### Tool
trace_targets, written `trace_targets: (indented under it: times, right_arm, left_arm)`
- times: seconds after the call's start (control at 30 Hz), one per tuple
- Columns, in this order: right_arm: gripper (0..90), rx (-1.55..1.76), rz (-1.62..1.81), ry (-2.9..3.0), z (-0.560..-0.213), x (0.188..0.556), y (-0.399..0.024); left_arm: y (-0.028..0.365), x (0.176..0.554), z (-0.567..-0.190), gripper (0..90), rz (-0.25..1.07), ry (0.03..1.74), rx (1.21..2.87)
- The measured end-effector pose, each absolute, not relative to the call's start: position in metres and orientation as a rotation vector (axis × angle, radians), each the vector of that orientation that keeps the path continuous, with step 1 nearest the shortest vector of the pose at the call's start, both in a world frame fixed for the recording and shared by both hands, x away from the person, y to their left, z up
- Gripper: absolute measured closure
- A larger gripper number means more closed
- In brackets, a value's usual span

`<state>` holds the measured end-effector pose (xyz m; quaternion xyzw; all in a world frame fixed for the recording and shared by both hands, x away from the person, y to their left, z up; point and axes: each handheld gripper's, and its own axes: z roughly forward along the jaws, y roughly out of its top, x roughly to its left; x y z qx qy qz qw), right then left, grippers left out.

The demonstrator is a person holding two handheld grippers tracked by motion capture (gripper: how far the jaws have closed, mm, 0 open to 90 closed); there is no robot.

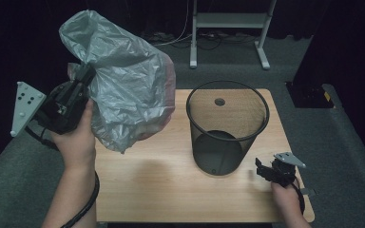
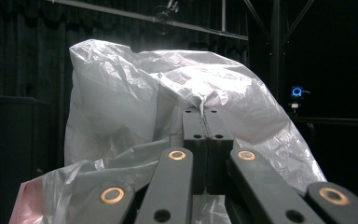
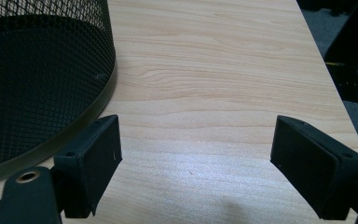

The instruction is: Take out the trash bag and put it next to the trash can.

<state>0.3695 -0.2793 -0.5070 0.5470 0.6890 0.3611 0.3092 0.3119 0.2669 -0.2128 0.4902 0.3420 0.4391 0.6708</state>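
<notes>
One tool (image 1: 86, 78) on grey bag (image 1: 123, 80)

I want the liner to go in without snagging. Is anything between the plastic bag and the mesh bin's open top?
Nothing visible does. The plastic bag hangs from the shut left tool above the table's left side; the mesh bin is open-topped and looks empty. The open right tool sits low beside it.

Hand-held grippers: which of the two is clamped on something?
The left hand-held gripper, jaws shut on the grey plastic bag; the right hand-held gripper gapes open beside the mesh bin.
</notes>
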Motion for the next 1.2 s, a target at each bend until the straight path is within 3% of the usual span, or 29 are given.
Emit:
trace_targets:
  times: [0.7, 1.2]
  right_arm:
    - [16.0, 1.45, 0.956, 1.841, -0.509, 0.371, -0.282]
    - [16.0, 1.446, 0.996, 1.841, -0.506, 0.376, -0.282]
  left_arm:
    - [0.267, 0.337, -0.256, 90.0, 0.958, 0.872, 1.194]
    - [0.246, 0.386, -0.304, 90.0, 0.928, 0.987, 1.288]
